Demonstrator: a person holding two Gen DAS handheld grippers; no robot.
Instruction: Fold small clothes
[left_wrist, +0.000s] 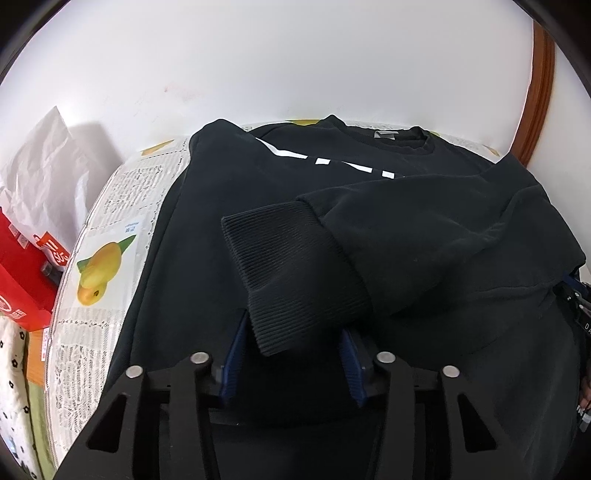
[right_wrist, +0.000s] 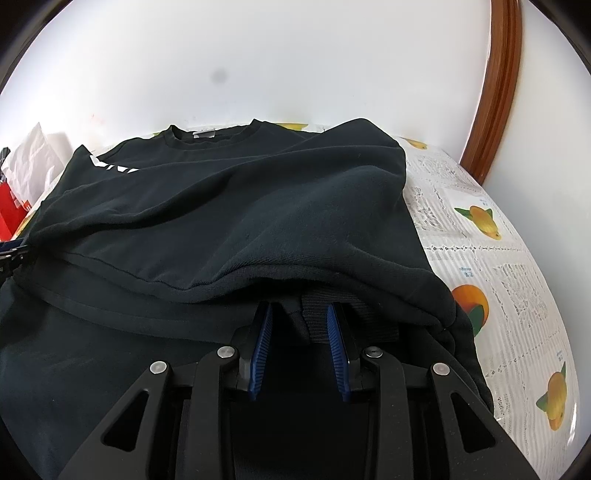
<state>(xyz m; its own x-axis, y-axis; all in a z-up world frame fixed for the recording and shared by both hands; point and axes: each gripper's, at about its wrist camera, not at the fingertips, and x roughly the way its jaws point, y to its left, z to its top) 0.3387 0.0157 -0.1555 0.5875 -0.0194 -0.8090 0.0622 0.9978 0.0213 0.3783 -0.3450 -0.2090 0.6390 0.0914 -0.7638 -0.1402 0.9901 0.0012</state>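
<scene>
Left gripper spread, ribbed cuff at 12 o'clock laid across sweatshirt; right gripper spread, lower edge approached for fold.

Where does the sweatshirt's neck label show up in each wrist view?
Left wrist: the grey neck label sits top centre-right, inside the collar of the black sweatshirt, near the wall.
Right wrist: the neck label sits upper left of centre, inside the collar.
Shared landmark: the brown wooden frame curving up the right edge of both pictures.
</scene>
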